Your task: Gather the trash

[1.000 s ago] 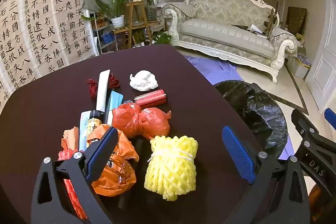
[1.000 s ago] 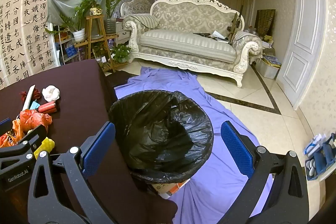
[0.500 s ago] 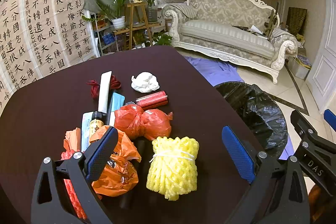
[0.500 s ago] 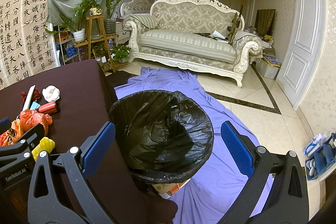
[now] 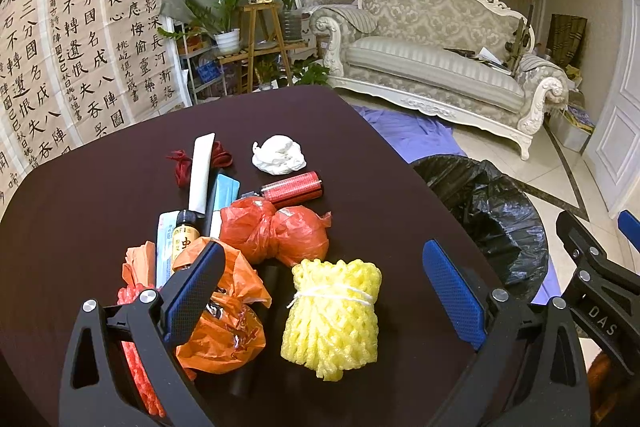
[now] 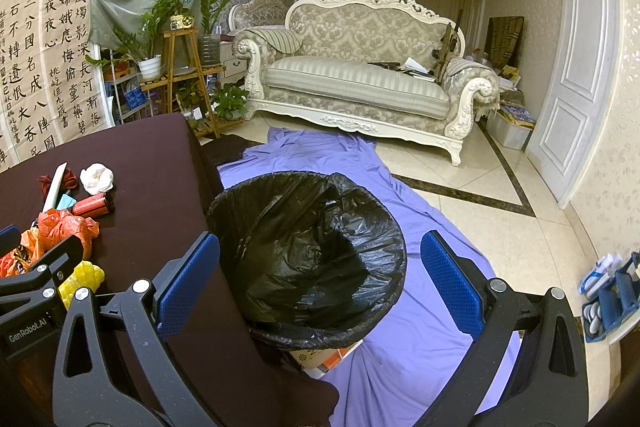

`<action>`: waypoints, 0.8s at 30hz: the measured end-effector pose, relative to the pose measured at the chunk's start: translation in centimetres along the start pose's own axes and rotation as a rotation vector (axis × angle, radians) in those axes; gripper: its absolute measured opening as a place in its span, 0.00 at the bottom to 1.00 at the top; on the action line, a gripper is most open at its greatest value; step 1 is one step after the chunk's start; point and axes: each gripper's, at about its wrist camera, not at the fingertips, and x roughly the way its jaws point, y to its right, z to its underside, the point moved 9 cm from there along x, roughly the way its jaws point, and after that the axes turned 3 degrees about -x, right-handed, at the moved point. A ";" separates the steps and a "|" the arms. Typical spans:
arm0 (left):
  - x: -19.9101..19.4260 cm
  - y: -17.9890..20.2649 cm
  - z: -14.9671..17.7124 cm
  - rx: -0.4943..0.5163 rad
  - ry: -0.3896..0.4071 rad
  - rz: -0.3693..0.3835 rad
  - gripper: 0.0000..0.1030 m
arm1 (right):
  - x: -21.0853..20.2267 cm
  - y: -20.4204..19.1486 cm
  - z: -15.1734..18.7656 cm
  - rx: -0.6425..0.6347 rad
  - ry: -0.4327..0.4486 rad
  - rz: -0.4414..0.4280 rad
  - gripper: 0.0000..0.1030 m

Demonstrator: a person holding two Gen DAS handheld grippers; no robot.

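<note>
Both the left gripper [image 5: 320,291] and right gripper [image 6: 320,279] were spread wide and empty, the left over the yellow foam-net bundle [image 5: 332,319] lying nearest on the dark table [image 5: 80,187], the right above the black-lined bin [image 6: 308,251].

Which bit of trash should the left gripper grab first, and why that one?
Probably the yellow foam bundle. The left gripper is open and empty, and the bundle lies right between its fingers on the table, nearest of the pile. Lowering and closing on it looks easiest; the black-lined bin sits open just beside the table.
</note>
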 end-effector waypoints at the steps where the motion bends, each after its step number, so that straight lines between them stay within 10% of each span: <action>1: 0.0 0.0 0.0 0.000 -0.001 0.001 0.93 | 0.0 0.0 0.0 0.001 0.000 0.000 0.95; 24: -0.1 -0.5 0.5 -0.002 -0.016 0.005 0.93 | 0.0 0.0 0.1 0.002 -0.002 -0.002 0.95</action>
